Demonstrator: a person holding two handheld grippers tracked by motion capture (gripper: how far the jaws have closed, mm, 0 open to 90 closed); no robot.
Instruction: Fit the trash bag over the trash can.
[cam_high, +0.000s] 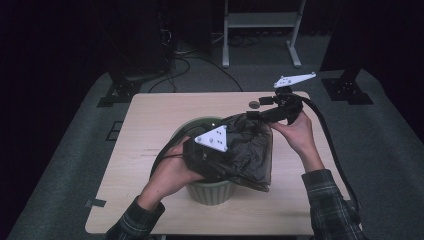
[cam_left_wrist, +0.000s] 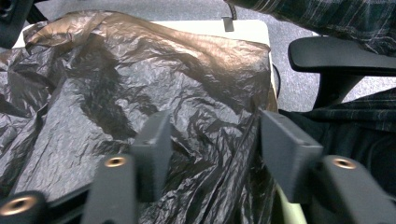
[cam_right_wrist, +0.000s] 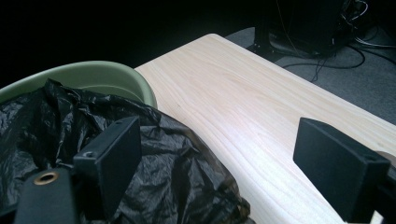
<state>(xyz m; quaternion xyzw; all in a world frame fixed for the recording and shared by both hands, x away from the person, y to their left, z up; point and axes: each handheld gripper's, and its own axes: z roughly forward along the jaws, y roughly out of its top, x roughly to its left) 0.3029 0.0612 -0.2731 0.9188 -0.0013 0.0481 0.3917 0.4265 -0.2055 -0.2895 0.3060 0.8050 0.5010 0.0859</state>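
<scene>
Black bag (cam_high: 247, 145) drapes the green bin (cam_high: 210, 192) (rim showing); both tongs gape wide, gripping nothing.

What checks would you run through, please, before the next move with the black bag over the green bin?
1. Left gripper open with bag film between its jaws: ok, the jaws stand apart with black bag between and beyond them.
2. Right gripper gripping the bag: not ok, its jaws stand wide apart, one over the bag, the other over bare table.
3. Green bin upright on the table: ok.
4. Bag lined over the whole rim: not ok, the far-left rim is uncovered in the high view.
5. Bag free of tears: cannot tell.
6. Small round object clear of the bin: ok.
</scene>
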